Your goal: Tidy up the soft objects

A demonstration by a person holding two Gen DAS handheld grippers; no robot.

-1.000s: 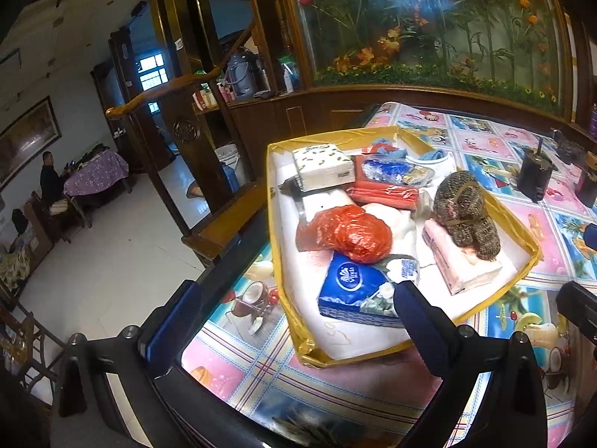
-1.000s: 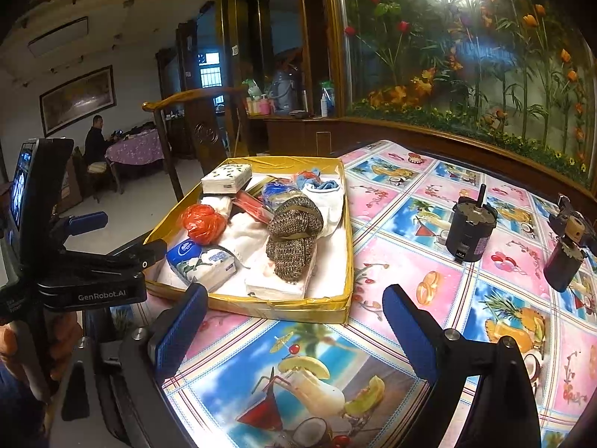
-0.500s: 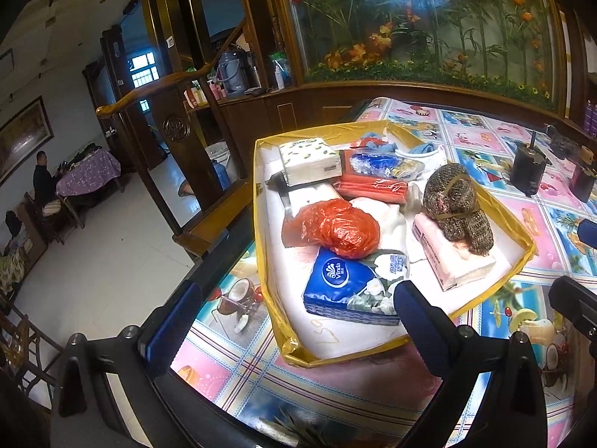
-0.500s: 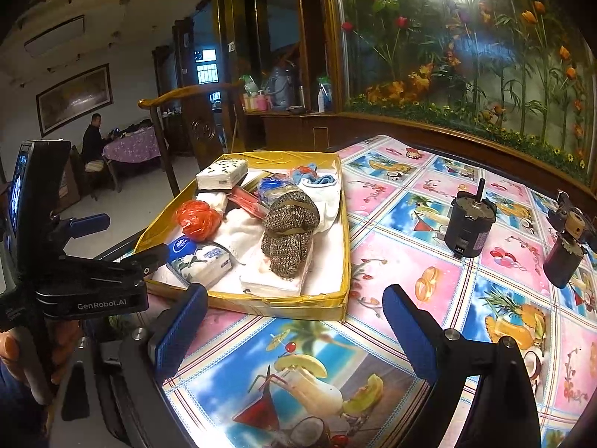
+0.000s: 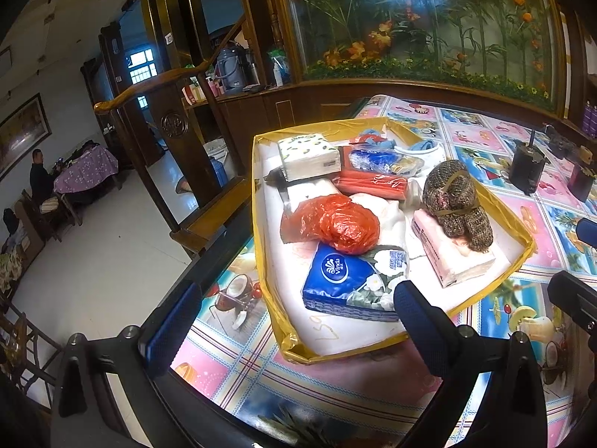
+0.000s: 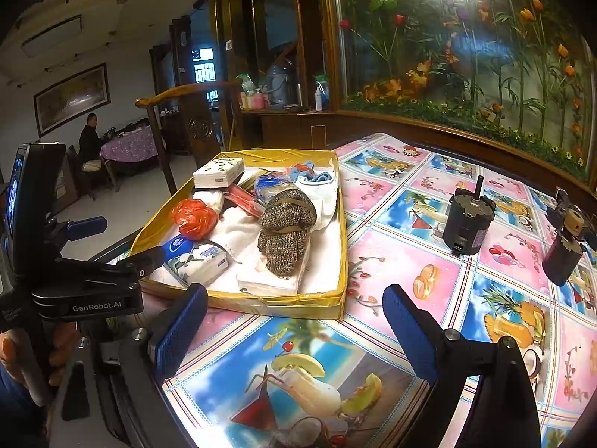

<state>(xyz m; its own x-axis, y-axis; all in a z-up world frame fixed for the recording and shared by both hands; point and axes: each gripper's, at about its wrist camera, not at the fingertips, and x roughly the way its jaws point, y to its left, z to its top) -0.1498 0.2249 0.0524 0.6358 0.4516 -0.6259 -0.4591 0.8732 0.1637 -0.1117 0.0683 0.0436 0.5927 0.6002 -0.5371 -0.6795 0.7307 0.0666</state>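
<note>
A shallow yellow tray [image 5: 522,250] [image 6: 283,304] holds soft items: a blue tissue pack [image 5: 339,280] [image 6: 194,255], a red plastic bag [image 5: 335,224] [image 6: 194,218], a knitted brown bundle [image 5: 455,201] [image 6: 285,227] on a pink tissue pack [image 5: 455,261], a white spotted tissue pack [image 5: 309,155] [image 6: 218,171], an orange-red pack [image 5: 373,184] and blue cloths [image 5: 377,156]. My left gripper [image 5: 287,313] is open and empty, hovering at the tray's near corner. My right gripper [image 6: 294,321] is open and empty, just in front of the tray's near wall.
The tray sits on a table with a colourful printed cloth [image 6: 410,272]. Two dark cylindrical motors [image 6: 466,224] [image 6: 563,250] stand on the right. The table edge [image 5: 209,261] drops to the floor on the left, beside a wooden chair [image 5: 175,142]. A flower-painted screen [image 6: 466,56] stands behind.
Both grippers have drifted slightly; the tray sits a little further left and lower in both views. Jaws stay open, nothing picked up.
</note>
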